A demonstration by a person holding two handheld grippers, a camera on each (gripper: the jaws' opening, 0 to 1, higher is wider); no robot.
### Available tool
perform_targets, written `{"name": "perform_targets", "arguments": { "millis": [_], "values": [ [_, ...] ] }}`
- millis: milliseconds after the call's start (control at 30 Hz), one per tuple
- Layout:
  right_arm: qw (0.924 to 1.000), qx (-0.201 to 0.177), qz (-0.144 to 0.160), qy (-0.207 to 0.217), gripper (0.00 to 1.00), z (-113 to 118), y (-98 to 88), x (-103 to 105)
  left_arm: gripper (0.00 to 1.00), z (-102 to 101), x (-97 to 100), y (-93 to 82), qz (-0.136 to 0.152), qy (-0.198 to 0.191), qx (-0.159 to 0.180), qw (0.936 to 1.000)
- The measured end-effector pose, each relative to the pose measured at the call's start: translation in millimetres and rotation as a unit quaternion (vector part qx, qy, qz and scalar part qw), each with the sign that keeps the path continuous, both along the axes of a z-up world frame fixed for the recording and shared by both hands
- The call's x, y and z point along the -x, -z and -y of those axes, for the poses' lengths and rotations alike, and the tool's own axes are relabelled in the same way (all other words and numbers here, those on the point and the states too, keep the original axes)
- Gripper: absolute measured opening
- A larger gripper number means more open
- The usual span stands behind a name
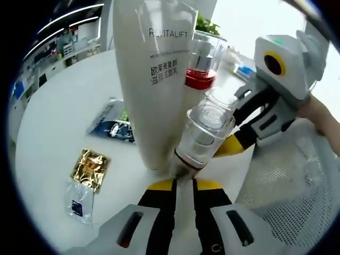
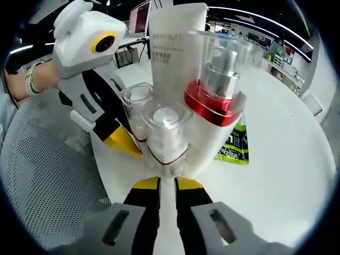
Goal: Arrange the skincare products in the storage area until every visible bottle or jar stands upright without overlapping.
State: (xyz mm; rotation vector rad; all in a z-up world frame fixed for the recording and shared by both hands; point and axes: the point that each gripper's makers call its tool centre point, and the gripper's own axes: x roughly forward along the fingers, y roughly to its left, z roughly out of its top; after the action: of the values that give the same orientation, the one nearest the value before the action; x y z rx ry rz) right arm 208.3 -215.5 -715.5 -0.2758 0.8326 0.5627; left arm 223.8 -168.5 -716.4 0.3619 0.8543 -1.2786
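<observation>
Left gripper view. Surface: round white table [image 1: 58, 138]; office shelving and ceiling lights far left, a green plant [image 1: 207, 25] far behind. White mesh chair [image 1: 297, 180] at right. On the table: tall white REVITALIFT tube [image 1: 151, 90], upright, near centre; red-collared pump bottle [image 1: 204, 61] with clear cap just right of the tube; two small clear-capped bottles, the nearer one [image 1: 204, 133] just ahead of the left gripper [image 1: 183, 183], whose yellow-tipped jaws stand nearly together at its base, whether clamped on it cannot be told. Left of the tube: dark blue sachet [image 1: 111, 125], gold sachet [image 1: 91, 167], clear sachet [image 1: 79, 202]. The right gripper [image 1: 234, 144] enters from the right, yellow tip beside the small bottles.

Right gripper view. Same white table [image 2: 287, 159]; desks and monitors far behind; mesh chair [image 2: 42, 175] at left. White tube [image 2: 178, 48] upright, pump bottle [image 2: 215, 93] before it, small capped bottle [image 2: 166, 135] just ahead of the right gripper [image 2: 167, 183], jaws close together below it, grip not discernible. A second clear bottle [image 2: 138, 106] stands left, touching the left gripper's [image 2: 125, 141] yellow tip. Green sachet [image 2: 236, 141] lies right of the pump bottle.
</observation>
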Motion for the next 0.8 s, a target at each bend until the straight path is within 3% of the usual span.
{"name": "perform_targets", "arguments": {
  "millis": [800],
  "values": [
    [0.9999,0.016,0.004,-0.004,0.10,2.4,0.5,-1.5,0.08,3.5,-2.4,2.1,-0.009,-0.022,0.007,0.9997]
  ]
}}
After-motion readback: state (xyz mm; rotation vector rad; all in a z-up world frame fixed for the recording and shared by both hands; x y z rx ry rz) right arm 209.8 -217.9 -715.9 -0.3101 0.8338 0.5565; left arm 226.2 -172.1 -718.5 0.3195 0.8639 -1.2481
